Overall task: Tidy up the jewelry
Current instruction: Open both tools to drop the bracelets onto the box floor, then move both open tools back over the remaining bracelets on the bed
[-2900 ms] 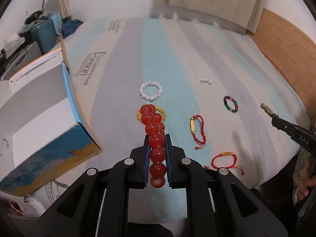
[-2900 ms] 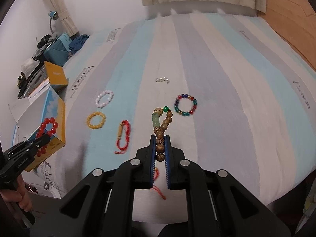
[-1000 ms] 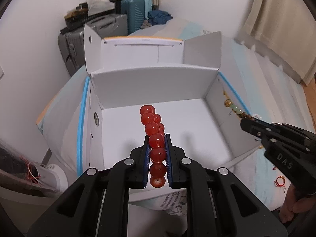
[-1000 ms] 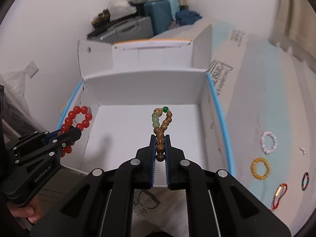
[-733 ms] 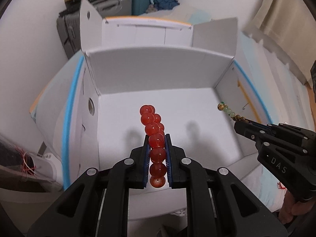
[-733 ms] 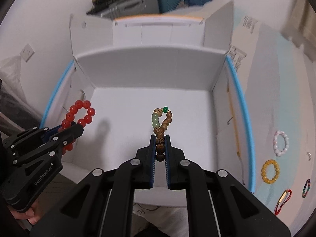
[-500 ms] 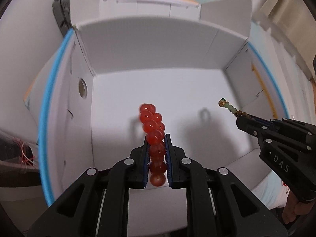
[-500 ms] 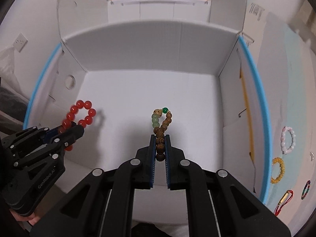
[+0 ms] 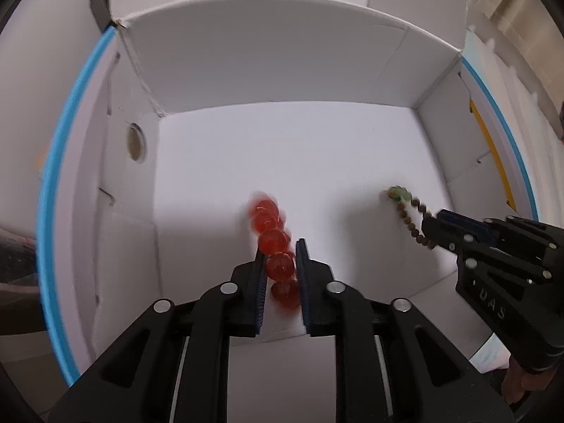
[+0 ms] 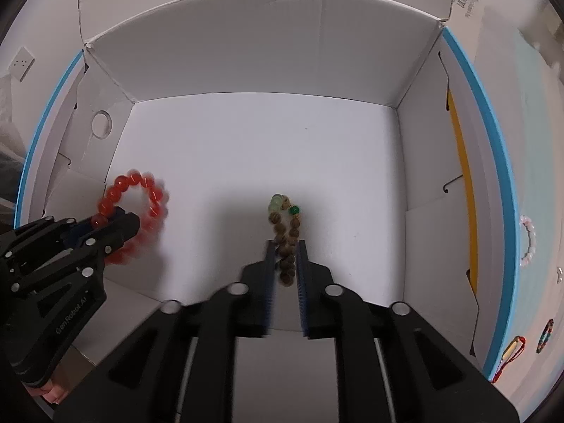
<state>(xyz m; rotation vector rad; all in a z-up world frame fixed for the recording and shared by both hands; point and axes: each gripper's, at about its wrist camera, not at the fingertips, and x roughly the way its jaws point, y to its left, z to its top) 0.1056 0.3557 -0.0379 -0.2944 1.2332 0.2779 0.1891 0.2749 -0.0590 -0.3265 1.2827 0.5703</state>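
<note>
Over the open white cardboard box (image 10: 261, 70), both hand-held grippers point steeply down at its floor. Printed on the side of the left hand-held gripper (image 9: 280, 264), as the right wrist view shows it, is "Gen Robot AI"; the right hand-held gripper (image 10: 284, 261), seen from the left wrist, carries letters that look like "DAS". Black print on the bed sheet (image 10: 465, 0) beyond the box's far right corner is too small to read.

The left hand-held gripper's jaws are opening, and the red bead bracelet (image 9: 275, 243) hangs blurred between them, leaning toward the left pad with a gap at the right one, its loop low over the box floor. The right hand-held gripper's jaws are opening too; the brown wooden bead bracelet with green beads (image 10: 283, 232) sits between the pads with daylight on both sides, its green end close to the floor.

On the striped bed to the right of the box lie a white bead bracelet (image 10: 529, 239), a red cord bracelet (image 10: 511, 356) and a multicoloured bead bracelet (image 10: 544, 341).
</note>
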